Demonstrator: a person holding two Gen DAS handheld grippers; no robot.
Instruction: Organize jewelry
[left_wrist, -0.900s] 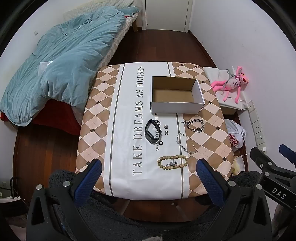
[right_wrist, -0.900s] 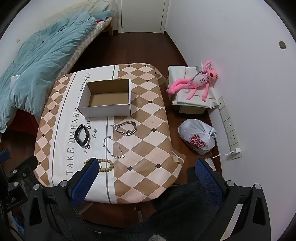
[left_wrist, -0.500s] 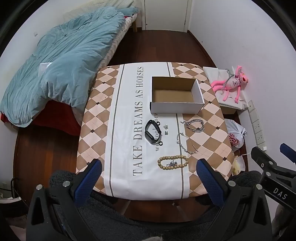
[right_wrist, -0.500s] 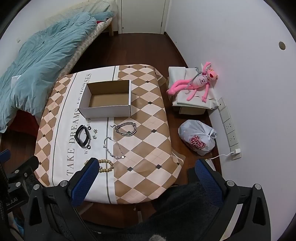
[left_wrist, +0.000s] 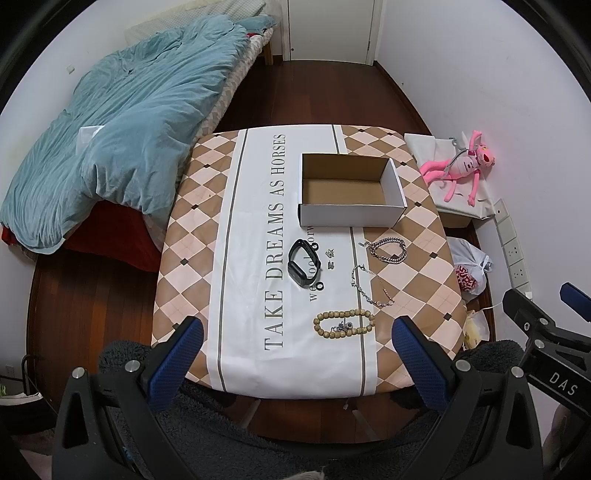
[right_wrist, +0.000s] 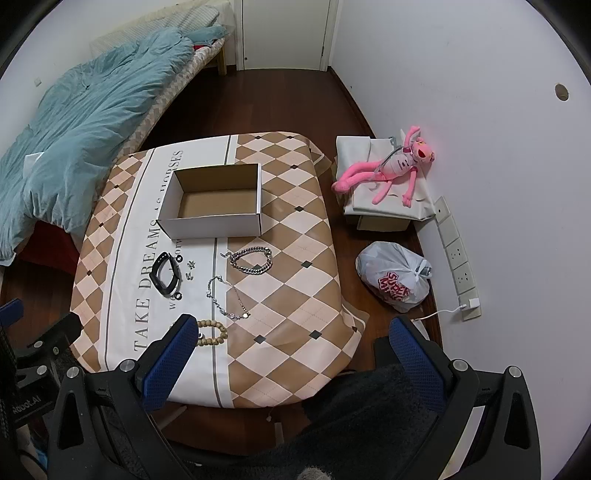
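Cardboard is my landmark here: the open box (left_wrist: 349, 195), white outside and brown within, sits on the far half of the table (left_wrist: 192, 236) with nothing in it that I can see, so I judge the sorting not yet begun. Both of my tools hang short of the table's near edge; the left gripper (left_wrist: 293, 354) has its blue pads spread wide with nothing between them, and the right gripper (right_wrist: 291, 354) is spread just as wide and equally bare. On my side of the box lie all the pieces: the black band (left_wrist: 301, 263) just in front of its left corner, the heavy silver bracelet (left_wrist: 388, 251) in front of its right corner, the thin chain (left_wrist: 369, 286) nearer me than the bracelet, and the wooden bead bracelet (left_wrist: 343, 324) farthest from the box. My worry is the cloth, which looks loose: pads scraping for the flat chain could bunch it and drag neighbours along, and the chain may slip out as a dangling strand or snag the box wall. Smallest things trouble me most: tiny studs (left_wrist: 330, 258) beside the band, a small black ring (left_wrist: 319, 286), and a charm inside the bead loop are too small to identify, and from the right wrist view my own finger hides part of the beads.
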